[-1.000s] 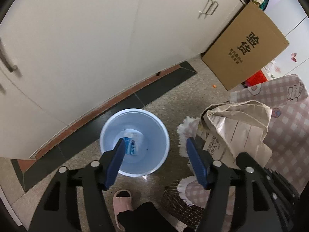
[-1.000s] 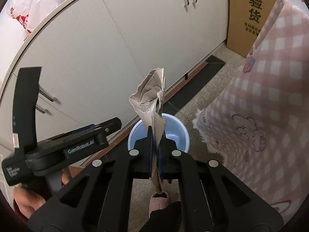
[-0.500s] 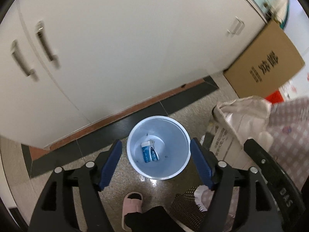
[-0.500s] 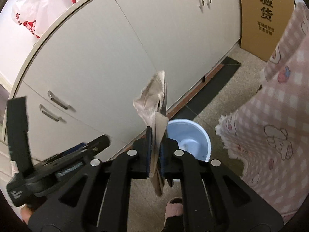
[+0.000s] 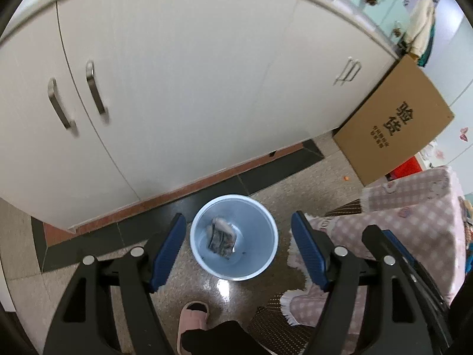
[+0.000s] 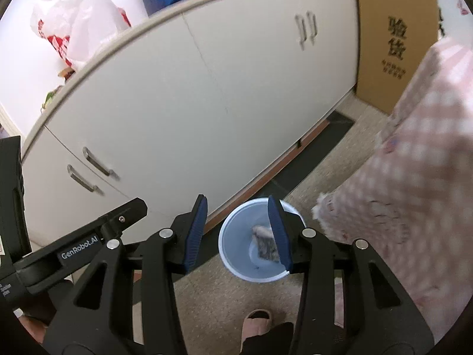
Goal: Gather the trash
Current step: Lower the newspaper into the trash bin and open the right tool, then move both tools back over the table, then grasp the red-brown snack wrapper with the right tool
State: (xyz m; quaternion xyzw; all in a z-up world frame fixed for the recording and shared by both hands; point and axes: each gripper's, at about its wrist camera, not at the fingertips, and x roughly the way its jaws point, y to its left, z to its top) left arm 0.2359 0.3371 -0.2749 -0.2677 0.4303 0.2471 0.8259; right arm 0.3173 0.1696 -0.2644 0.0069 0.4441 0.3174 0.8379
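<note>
Faintly legible: "GenRobot.AI" on left claw (image 6: 79,251); "验货" on cardboard box (image 5: 396,124).

A home: white cabinets (image 5: 183,94) on a speckled tile floor (image 5: 331,174), pink checked blanket (image 5: 414,236), a slippered foot (image 5: 192,322).

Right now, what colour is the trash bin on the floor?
Light blue; the trash bin shows best in the left wrist view.
</note>
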